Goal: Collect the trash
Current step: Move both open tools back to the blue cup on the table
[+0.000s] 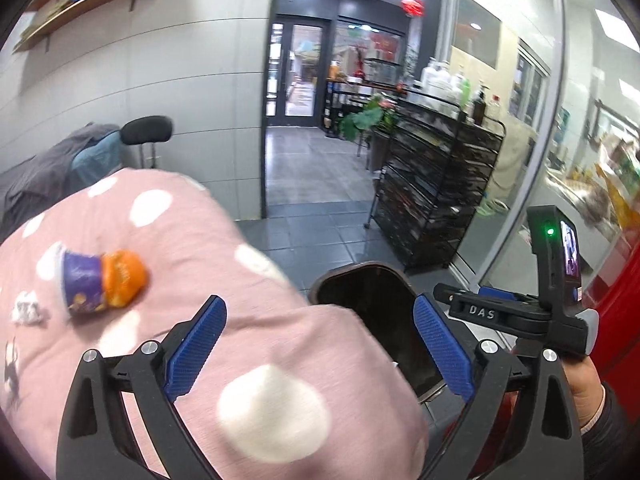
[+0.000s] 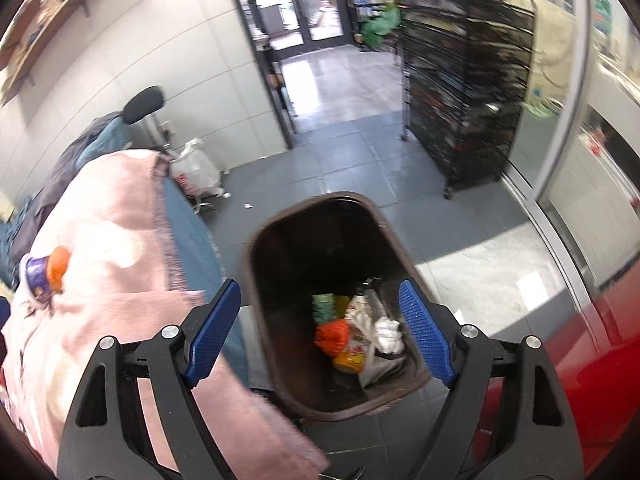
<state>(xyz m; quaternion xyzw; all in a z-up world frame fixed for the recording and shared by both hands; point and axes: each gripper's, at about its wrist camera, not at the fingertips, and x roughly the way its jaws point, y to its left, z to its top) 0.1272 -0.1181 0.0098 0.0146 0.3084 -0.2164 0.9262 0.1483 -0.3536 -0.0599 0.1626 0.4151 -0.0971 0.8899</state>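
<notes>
Both grippers' fingers apart, empty | right gripper [image 2: 320,330] over bin rim [image 2: 256,248] | left gripper [image 1: 320,346] above blanket edge [image 1: 340,312]

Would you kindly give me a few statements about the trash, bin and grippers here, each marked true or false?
1. The left gripper is open and empty. True.
2. The dark brown plastic bin is empty. False: it holds crumpled white paper, an orange wrapper and other litter.
3. The purple paper cup stands upright on the floor. False: it lies on its side on the pink polka-dot blanket.
4. The right gripper is open above the bin. True.
</notes>
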